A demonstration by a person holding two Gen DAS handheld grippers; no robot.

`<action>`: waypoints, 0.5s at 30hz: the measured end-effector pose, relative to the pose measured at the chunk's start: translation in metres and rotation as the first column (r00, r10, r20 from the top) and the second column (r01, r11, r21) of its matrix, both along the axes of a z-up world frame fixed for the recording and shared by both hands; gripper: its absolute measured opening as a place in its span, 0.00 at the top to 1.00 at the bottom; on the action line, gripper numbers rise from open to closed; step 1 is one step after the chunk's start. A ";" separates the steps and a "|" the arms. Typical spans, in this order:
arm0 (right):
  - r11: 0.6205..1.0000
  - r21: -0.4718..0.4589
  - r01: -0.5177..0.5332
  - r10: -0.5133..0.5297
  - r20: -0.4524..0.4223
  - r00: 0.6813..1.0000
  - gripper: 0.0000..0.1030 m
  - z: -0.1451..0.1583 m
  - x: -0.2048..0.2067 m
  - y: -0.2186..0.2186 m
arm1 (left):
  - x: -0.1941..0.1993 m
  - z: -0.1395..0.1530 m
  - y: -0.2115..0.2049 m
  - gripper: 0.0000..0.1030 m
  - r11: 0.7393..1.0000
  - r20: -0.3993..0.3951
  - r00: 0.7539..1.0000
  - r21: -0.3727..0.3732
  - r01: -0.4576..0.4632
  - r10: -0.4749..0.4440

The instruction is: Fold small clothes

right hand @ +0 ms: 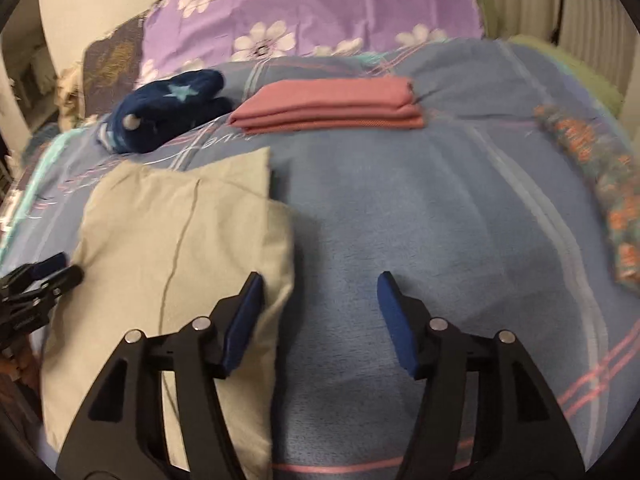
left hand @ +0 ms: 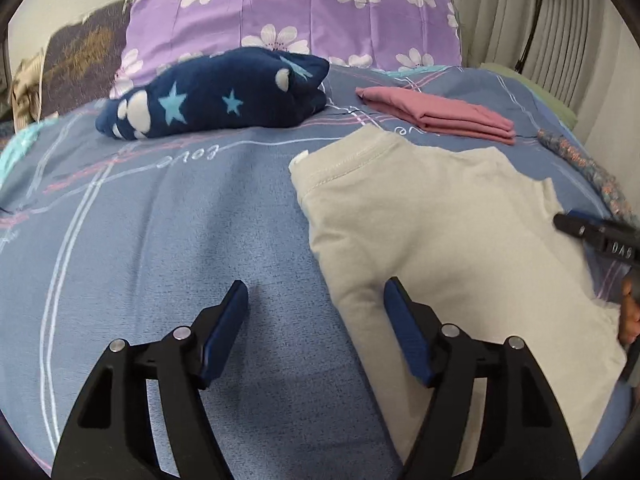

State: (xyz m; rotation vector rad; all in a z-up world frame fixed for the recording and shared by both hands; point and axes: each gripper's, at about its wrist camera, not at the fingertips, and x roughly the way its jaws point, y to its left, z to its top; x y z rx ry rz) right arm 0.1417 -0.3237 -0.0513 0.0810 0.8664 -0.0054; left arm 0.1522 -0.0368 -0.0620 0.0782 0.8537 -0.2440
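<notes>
Blue bedspread (left hand: 160,260) bears folded beige shirt (left hand: 440,240); left gripper (left hand: 316,292) and right gripper (right hand: 320,284) both spread, empty.

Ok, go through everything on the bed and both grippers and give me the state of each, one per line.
Beige shirt: partly folded, flat, not gripped.
Pink garment: folded, neat stack.
Navy star blanket: bundled loosely.
Left gripper: open, empty.
Right gripper: open, empty, beside the shirt's edge.
</notes>
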 end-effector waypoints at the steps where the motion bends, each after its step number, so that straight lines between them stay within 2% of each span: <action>1: 1.000 0.018 -0.014 0.014 0.008 1.000 0.50 0.004 -0.002 0.002 | -0.002 0.002 0.000 0.33 1.000 0.004 1.000 -0.003 0.004 -0.004; 2: 0.999 0.043 -0.029 0.028 0.013 1.000 0.55 0.005 -0.003 0.001 | -0.003 0.003 0.002 0.34 1.000 -0.004 1.000 -0.021 0.008 -0.009; 6: 0.989 0.140 -0.047 0.047 -0.001 0.999 0.55 0.009 -0.007 -0.008 | -0.005 0.003 0.016 0.39 0.988 -0.079 0.996 -0.154 0.019 -0.032; 8: 0.976 0.211 -0.056 0.064 -0.032 0.997 0.54 0.005 -0.010 -0.016 | -0.009 0.004 0.022 0.40 0.971 -0.122 0.989 -0.235 0.048 -0.078; 9: 0.964 0.256 -0.066 0.082 -0.052 0.995 0.53 0.002 -0.012 -0.020 | -0.013 0.003 0.021 0.40 0.963 -0.134 0.985 -0.263 0.066 -0.104; 11: 0.946 0.311 -0.094 0.124 -0.078 0.989 0.42 -0.003 -0.017 -0.022 | -0.021 0.002 0.017 0.40 0.933 -0.170 0.967 -0.337 0.124 -0.190; 13: 0.940 0.315 -0.135 0.168 -0.080 0.982 0.38 -0.005 -0.022 -0.020 | -0.027 -0.001 0.010 0.40 0.923 -0.191 0.952 -0.350 0.162 -0.239; 15: 0.940 0.290 -0.177 0.208 -0.078 0.975 0.33 -0.005 -0.023 -0.013 | -0.030 -0.003 0.002 0.40 0.930 -0.183 0.951 -0.319 0.183 -0.250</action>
